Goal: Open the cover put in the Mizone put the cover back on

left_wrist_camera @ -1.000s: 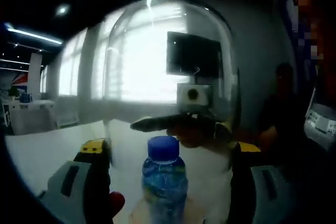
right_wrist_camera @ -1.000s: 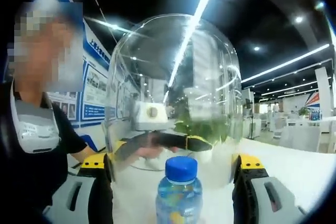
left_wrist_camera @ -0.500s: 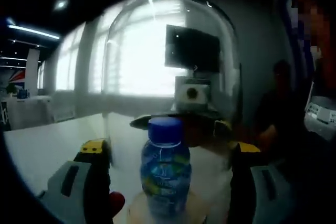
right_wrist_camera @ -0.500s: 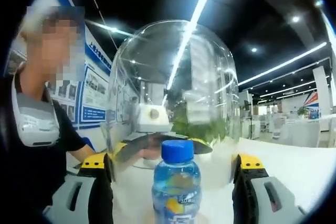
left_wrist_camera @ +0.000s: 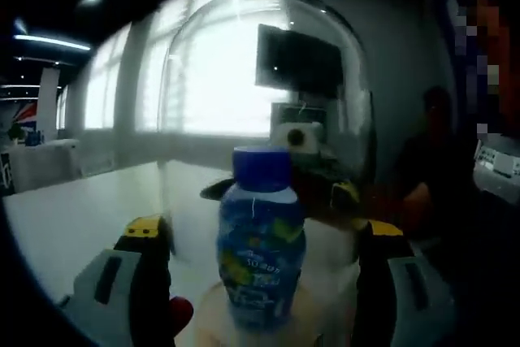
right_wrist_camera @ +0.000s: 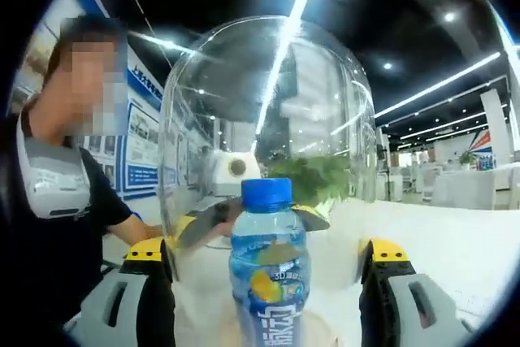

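Gripping the clear dome cover [left_wrist_camera: 264, 111] from opposite sides, both tools' jaws press its lower rim at about 8 and 4 o'clock in each view. In the left gripper view the left gripper [left_wrist_camera: 264, 237] is spread wide with the glass wall between its yellow-tipped jaws; the other tool shows through the glass at centre. In the right gripper view the right gripper [right_wrist_camera: 266, 259] is likewise spread wide around the cover [right_wrist_camera: 264, 132], jaws on the rim. The Mizone bottle [left_wrist_camera: 260, 241] stands upright at 6 o'clock, blue cap up, seen inside the cover's outline, on a round base [left_wrist_camera: 313, 318] that is partly visible. In the right gripper view the bottle [right_wrist_camera: 268, 270] sits centre-bottom on the white table [right_wrist_camera: 439, 241]. Whether the rim touches the base cannot be told. A person [right_wrist_camera: 57, 217] in a dark top is at 9 o'clock
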`<state>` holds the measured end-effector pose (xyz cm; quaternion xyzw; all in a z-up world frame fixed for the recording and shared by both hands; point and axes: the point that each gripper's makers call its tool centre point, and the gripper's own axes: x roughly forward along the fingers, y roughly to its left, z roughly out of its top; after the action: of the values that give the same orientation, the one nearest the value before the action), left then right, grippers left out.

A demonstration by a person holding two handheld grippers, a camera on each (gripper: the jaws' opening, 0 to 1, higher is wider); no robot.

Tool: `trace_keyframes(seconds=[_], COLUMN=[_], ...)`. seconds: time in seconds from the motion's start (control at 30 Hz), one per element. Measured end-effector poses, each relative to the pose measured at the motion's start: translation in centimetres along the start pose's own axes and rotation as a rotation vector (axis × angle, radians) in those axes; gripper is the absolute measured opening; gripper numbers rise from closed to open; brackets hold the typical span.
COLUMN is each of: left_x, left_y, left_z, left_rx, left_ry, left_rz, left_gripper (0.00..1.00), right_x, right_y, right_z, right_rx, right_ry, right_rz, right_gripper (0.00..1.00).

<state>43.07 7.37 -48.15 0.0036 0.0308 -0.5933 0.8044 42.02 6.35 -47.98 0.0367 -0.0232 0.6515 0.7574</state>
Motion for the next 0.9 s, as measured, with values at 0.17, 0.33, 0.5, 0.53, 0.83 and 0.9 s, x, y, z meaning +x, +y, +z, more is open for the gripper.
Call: trace_keyframes(seconds=[0.17,0.33,0.5,0.53,0.83,0.9], left_x=[0.1,0.0,0.1,0.1,0.3,0.2], left_y=[0.2,0.6,0.7,0.7,0.4,0.3], left_z=[-1.0,-1.9,-2.7,-3.0,-4.4,-4.4], left_rx=[-0.016,-0.025,-0.03,-0.028,-0.062,-0.059], left_ry=[0.017,0.034,0.048,0.055,0.095,0.101], left_rz=[0.0,0.002,-0.006,-0.007,-0.015,-0.017], left_gripper=[0.82,0.82,0.82,0.82,0.82,0.82], right_x=[0.0,0.2,0.2,0.2,-0.1,0.0], right_y=[-0.5,-0.6,-0.5,-0.5,-0.1,0.0], right_z=[-0.9,-1.6,-2.3,-2.3,-1.8,-1.7], right_rx=[0.011,0.015,0.002,-0.003,-0.011,-0.015], right_ry=[0.02,0.038,0.066,0.072,0.049,0.047], right_rz=[0.0,0.003,0.001,0.001,0.008,0.009], right_gripper=[0.89,0.89,0.89,0.89,0.88,0.88])
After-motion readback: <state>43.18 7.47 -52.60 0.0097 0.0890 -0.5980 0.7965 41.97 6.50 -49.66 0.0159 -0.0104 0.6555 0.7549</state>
